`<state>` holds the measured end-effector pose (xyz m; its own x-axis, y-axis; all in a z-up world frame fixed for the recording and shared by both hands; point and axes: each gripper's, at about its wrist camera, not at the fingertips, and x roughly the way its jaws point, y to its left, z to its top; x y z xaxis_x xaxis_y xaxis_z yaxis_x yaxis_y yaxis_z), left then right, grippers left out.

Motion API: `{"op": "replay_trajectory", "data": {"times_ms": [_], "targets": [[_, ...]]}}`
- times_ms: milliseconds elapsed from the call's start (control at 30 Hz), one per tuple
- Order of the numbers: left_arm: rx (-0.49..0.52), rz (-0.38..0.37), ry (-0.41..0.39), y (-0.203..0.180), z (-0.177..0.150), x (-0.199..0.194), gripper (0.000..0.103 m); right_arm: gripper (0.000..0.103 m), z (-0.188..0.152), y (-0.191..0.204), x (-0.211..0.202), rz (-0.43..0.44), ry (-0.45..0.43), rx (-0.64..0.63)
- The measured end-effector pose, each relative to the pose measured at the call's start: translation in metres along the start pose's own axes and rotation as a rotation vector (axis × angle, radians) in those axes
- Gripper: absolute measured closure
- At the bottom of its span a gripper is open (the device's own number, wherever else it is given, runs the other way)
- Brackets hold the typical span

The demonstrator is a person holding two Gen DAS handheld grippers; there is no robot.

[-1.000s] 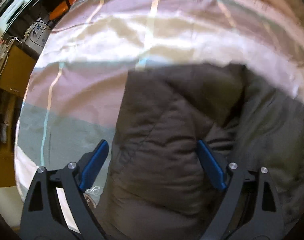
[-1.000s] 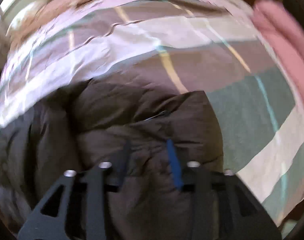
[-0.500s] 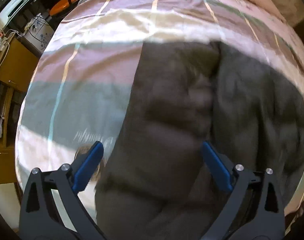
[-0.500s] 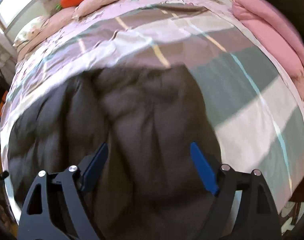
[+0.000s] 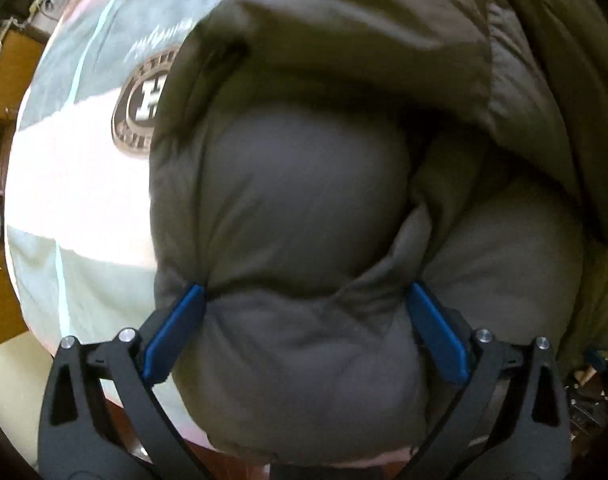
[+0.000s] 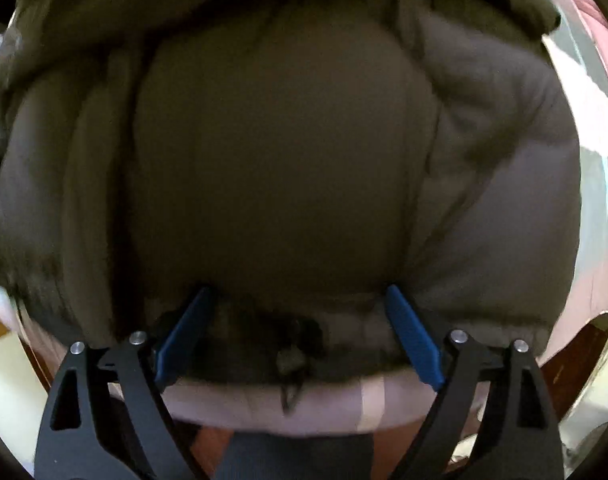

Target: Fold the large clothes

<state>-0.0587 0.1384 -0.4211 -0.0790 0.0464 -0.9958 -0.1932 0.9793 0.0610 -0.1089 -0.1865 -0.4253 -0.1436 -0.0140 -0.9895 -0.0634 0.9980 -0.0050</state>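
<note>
A puffy dark grey-olive jacket (image 5: 304,200) lies bunched on the striped bedspread (image 5: 76,184) near the bed's front edge. My left gripper (image 5: 304,320) is open, its blue pads (image 5: 176,332) straddling a bulging padded section at the jacket's near left end. In the right wrist view the jacket (image 6: 272,160) fills almost the whole frame. My right gripper (image 6: 300,328) is open, its blue pads (image 6: 411,332) on either side of the jacket's near hem, where a dark fur-like trim (image 6: 280,336) shows.
A round logo print (image 5: 138,112) on the bedspread shows left of the jacket. Wooden furniture (image 5: 4,64) stands left of the bed. A pink blanket (image 6: 595,28) lies at the far right. The bed's front edge (image 6: 304,408) is just below my right gripper.
Both grippers have dropped down and drawn in close to the jacket's near edge; the jacket now fills both views. The right gripper went from shut one second ago to open.
</note>
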Motion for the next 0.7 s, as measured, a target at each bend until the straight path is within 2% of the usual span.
{"op": "replay_trajectory", "data": {"times_ms": [67, 133, 167, 200, 233, 300, 367, 433, 467, 533, 700], "targets": [[-0.006, 0.005, 0.013, 0.005, -0.006, -0.005, 0.002, 0.014, -0.002, -0.001, -0.014, 0.016, -0.031, 0.014], [-0.004, -0.002, -0.030, 0.009, -0.014, -0.022, 0.002, 0.014, 0.002, 0.005, -0.039, 0.027, -0.134, -0.008], [0.007, 0.014, -0.034, 0.010, -0.018, -0.025, 0.002, 0.014, 0.006, 0.011, -0.048, 0.004, -0.185, -0.038], [0.018, 0.031, -0.019, 0.011, -0.021, -0.022, 0.002, 0.014, 0.009, 0.015, -0.049, -0.019, -0.200, -0.052], [0.024, 0.042, 0.017, 0.014, -0.027, -0.013, 0.002, 0.014, 0.011, 0.015, -0.042, -0.037, -0.179, -0.048], [-0.004, 0.028, 0.088, 0.025, -0.037, 0.008, 0.002, 0.013, 0.013, 0.004, -0.014, -0.076, -0.074, 0.005], [-0.077, -0.038, 0.133, 0.041, -0.046, 0.017, 0.002, 0.012, 0.008, -0.011, -0.007, 0.029, -0.043, 0.100], [-0.099, -0.041, 0.120, 0.050, -0.052, 0.006, 0.002, 0.013, 0.008, -0.014, -0.021, 0.068, -0.059, 0.104], [-0.072, -0.009, 0.087, 0.053, -0.055, -0.007, 0.002, 0.013, 0.007, -0.020, -0.032, 0.095, -0.087, 0.111], [-0.041, 0.009, 0.067, 0.056, -0.057, -0.018, 0.002, 0.013, 0.004, -0.040, -0.049, 0.110, -0.130, 0.161], [-0.065, -0.022, 0.085, 0.068, -0.059, -0.018, 0.002, 0.012, -0.002, -0.112, -0.072, -0.002, -0.201, 0.362]]}}
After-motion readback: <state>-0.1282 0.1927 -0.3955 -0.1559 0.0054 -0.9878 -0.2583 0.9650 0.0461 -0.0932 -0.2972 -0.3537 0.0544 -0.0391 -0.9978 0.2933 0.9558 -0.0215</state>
